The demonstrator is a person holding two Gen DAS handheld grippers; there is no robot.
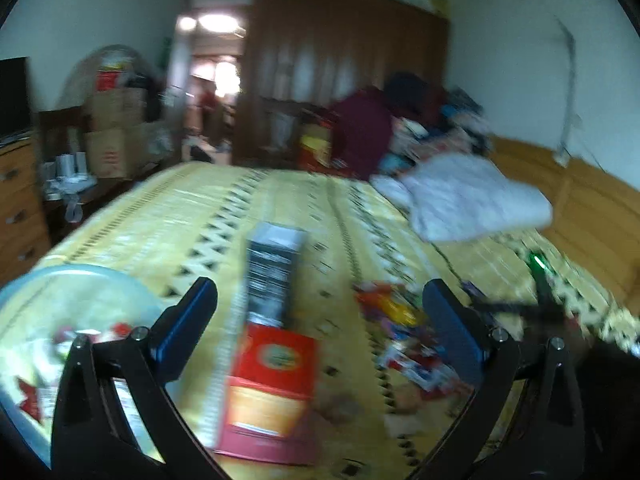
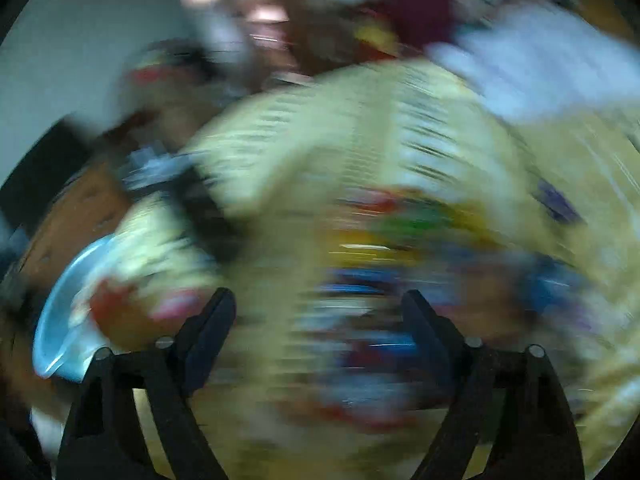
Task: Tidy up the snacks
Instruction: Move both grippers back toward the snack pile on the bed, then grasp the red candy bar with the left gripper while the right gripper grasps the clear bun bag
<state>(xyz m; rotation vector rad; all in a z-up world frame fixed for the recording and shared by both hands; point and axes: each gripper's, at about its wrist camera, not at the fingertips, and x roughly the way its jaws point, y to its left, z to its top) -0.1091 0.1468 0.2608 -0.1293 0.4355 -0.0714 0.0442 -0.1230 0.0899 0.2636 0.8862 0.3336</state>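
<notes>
Left wrist view, read from its left edge: a pale blue basin (image 1: 60, 280) sits on the yellow patterned bedspread (image 1: 168, 216) at lower left, holding red and white snack packets (image 1: 96, 334). The left gripper (image 1: 320, 300) has its jaws spread wide, nothing between the pads. Between its fingers, on the bedspread, lie two boxes end to end. The nearer red box (image 1: 272, 388) lies flat, its long axis running away from the camera. The black-and-white box (image 1: 274, 272) touches or nearly touches its far end and points the same way, toward the brown wardrobe (image 1: 344, 68). To the right of these lies a loose heap of colourful snack packets (image 1: 404, 336); no orientation can be read, owing to blur. Further right and behind, a white folded cloth (image 1: 476, 196) rests on the bed. The right gripper (image 1: 540, 308) shows dimly at the right edge.

Right wrist view is heavily smeared. The basin (image 2: 60, 316) appears at lower left, and the right gripper (image 2: 320, 304) has its jaws apart and empty, with the heap of packets (image 2: 396, 248) ahead of them.
</notes>
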